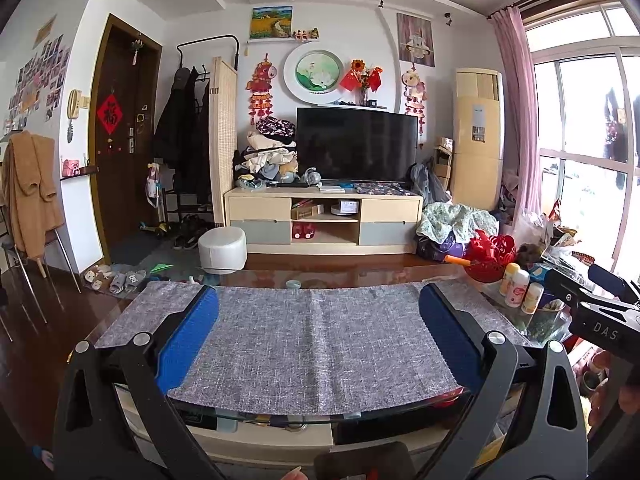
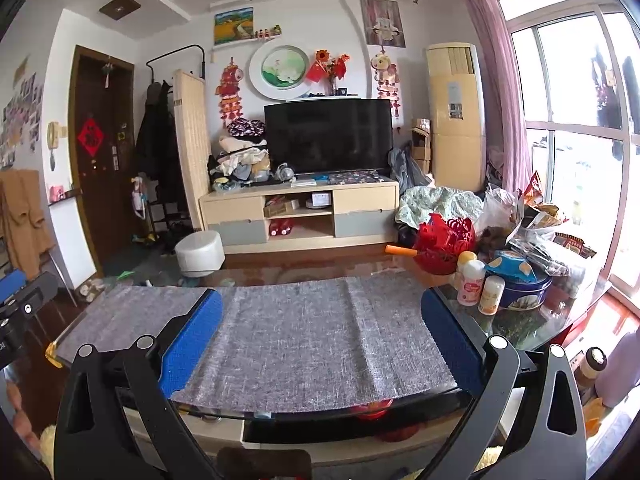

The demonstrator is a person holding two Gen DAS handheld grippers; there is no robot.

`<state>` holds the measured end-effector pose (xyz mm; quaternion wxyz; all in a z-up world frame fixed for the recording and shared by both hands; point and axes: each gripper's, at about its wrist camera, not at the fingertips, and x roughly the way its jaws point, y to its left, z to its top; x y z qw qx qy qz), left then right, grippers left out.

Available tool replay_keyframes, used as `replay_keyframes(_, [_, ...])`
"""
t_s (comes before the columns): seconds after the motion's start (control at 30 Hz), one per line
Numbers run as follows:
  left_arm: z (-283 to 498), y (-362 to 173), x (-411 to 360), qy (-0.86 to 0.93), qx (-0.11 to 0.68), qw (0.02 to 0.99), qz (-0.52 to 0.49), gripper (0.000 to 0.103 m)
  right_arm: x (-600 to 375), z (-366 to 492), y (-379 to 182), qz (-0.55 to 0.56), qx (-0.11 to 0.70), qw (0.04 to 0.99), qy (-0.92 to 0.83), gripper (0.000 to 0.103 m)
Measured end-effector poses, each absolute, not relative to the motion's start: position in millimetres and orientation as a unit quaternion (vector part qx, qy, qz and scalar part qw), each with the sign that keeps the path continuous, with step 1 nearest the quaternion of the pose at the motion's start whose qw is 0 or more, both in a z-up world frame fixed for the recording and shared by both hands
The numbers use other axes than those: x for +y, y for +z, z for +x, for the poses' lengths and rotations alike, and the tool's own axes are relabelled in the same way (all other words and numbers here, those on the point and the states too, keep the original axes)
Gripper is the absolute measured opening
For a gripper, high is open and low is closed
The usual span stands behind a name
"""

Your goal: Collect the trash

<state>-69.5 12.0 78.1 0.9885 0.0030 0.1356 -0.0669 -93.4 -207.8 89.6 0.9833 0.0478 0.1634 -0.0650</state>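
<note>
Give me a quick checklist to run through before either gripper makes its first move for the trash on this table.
1. Left gripper open and holding nothing: ok.
2. Right gripper open and holding nothing: ok.
3. Grey mat in front of both grippers free of objects: ok.
4. Trash target picked out: cannot tell; the bags and wrappers at the table's right end may be trash.
5. Clear path to that pile: not ok; three small bottles, a blue tin and a red basket crowd it.
6. Bin or bag for the trash in view: not ok, none seen.

Cluttered living room, bright window (image 1: 580, 128)
</note>
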Motion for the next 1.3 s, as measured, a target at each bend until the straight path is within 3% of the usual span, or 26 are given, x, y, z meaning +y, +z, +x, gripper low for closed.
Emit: replay_keyframes(1.3, [-72.2,78.0,14.9,-0.056,0.132,0.990,0.005,0.095,-196.1,-91.1,85.2,0.052,0.169,0.982,-0.062,0.100])
